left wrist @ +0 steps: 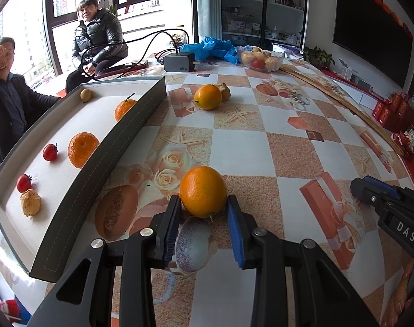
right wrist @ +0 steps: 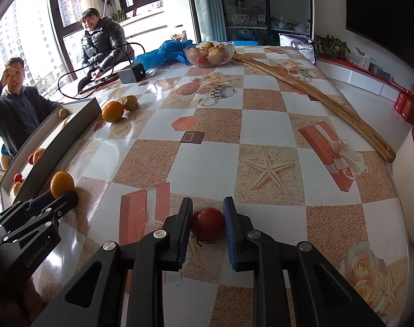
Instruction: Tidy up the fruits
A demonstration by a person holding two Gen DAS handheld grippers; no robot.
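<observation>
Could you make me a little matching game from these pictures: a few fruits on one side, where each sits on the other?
Things:
1. large orange
2. dark red tomato
3. small brown fruit
4. fruit pile

Places:
A. far corner of the grey tray
B. glass bowl
C. between the left gripper jaws
D. between the right gripper jaws

Pairs: 1-C, 2-D, 3-A, 4-B

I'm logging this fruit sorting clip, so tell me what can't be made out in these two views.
- Left wrist view: whether the left gripper fingers actually press the orange; its bulge hides the contact.
- Right wrist view: the tray contents, mostly hidden behind its dark wall.
- Both views: the fruits in the glass bowl, too small to name.
- Right wrist view: the underside of the tomato, shadowed between the right gripper fingers.
</observation>
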